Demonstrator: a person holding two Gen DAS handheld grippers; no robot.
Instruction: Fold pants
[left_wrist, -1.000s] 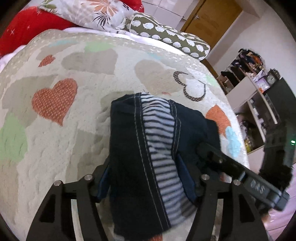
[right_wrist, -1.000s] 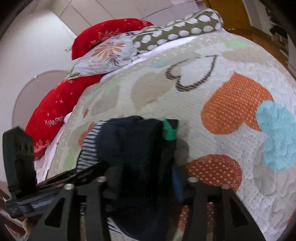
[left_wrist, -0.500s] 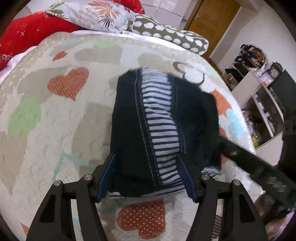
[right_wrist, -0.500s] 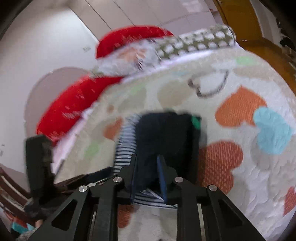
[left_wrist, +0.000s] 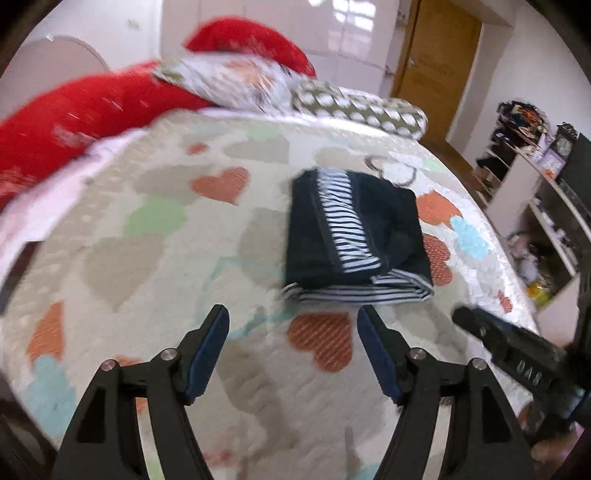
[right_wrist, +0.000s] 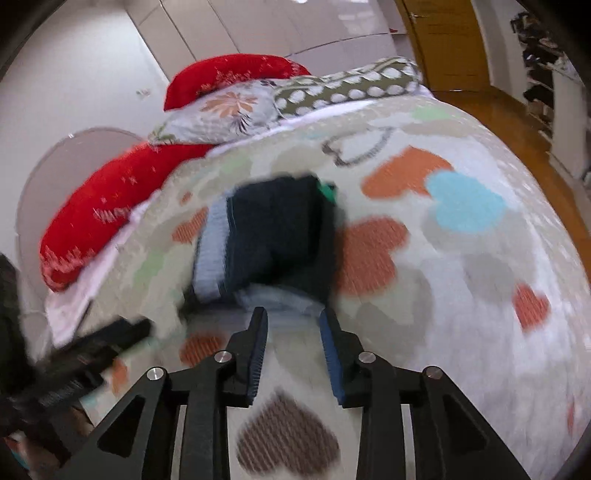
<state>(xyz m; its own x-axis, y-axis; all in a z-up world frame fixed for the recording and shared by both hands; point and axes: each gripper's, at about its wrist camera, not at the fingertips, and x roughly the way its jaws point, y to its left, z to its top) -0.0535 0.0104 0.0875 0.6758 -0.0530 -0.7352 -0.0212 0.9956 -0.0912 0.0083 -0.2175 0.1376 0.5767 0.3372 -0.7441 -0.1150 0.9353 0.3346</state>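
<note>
The pants (left_wrist: 354, 236) lie folded into a small dark navy bundle with a blue-and-white striped band, on the heart-patterned bedspread (left_wrist: 155, 266). They also show in the right wrist view (right_wrist: 273, 243), blurred. My left gripper (left_wrist: 291, 325) is open and empty, held back from the bundle's near edge. My right gripper (right_wrist: 293, 325) is open and empty, its fingertips just short of the bundle. The right gripper's body shows at the lower right of the left wrist view (left_wrist: 517, 362).
Red pillows (left_wrist: 92, 110), a floral pillow (left_wrist: 229, 81) and a dotted bolster (left_wrist: 358, 107) lie at the head of the bed. A wooden door (left_wrist: 436, 62) and cluttered shelves (left_wrist: 546, 192) stand to the right. Wooden floor (right_wrist: 517, 122) runs along the bed's right side.
Both grippers have let go of the pants and pulled back and up. The folded bundle now lies on the bedspread, farther from both cameras.
</note>
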